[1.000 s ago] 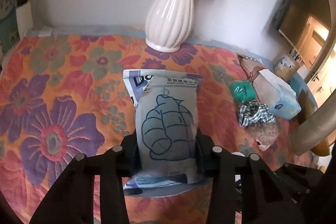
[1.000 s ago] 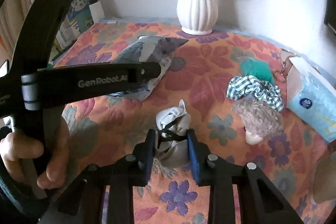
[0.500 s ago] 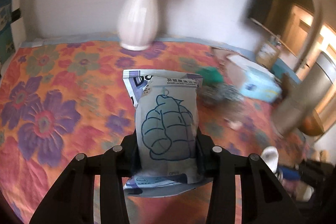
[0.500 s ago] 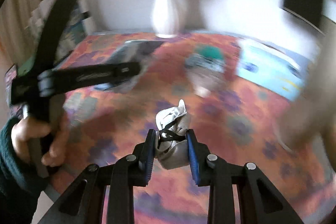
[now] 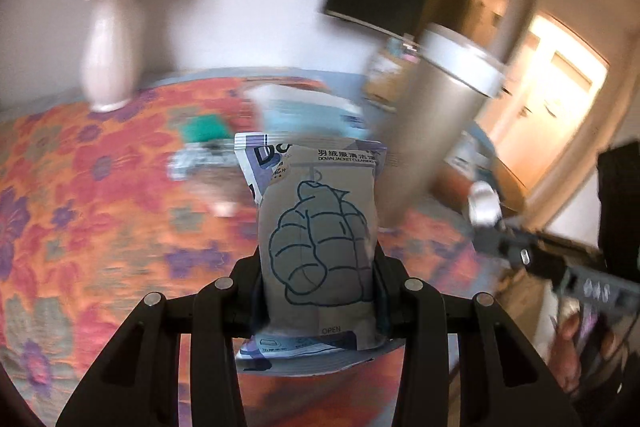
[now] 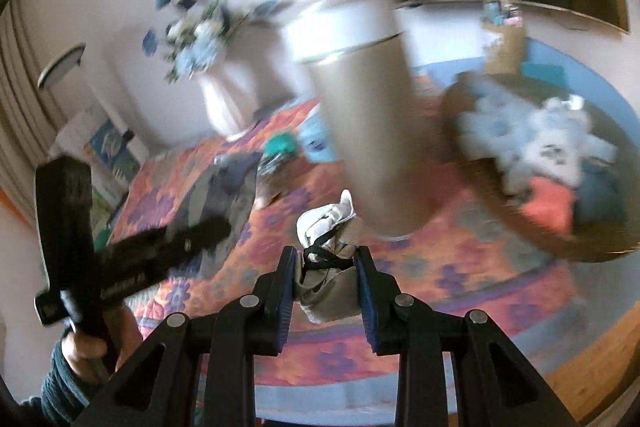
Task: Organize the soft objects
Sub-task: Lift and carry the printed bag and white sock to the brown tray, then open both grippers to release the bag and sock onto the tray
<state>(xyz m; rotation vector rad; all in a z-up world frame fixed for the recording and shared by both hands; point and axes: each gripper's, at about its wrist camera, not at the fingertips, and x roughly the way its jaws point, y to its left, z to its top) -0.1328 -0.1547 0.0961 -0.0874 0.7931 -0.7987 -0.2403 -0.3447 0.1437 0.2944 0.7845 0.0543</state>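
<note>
Left tool [image 5: 318, 267] clamped on a grey wipes pouch [image 5: 320, 231], held above the floral worktop [image 5: 92, 195]; right tool [image 6: 325, 277] clamped on a rolled beige-and-white cloth bundle [image 6: 328, 259], beside a tall bin [image 6: 360, 115]

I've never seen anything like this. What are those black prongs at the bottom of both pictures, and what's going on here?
No robot here: a person holds a two-finger grabber in each hand, and each grabber carries a wide-angle camera that looks along its fingers. So the prongs are the grabbers themselves.

One picture comes from the left gripper. It is clamped on a flat grey packet printed with a puffy jacket drawing.

The other comes from the right gripper, clamped on a small bundle of pale cloth.

Below lies a flowered orange tablecloth with a white vase, a tall beige bin and a basket already holding soft things. The pictures are blurred.
</note>
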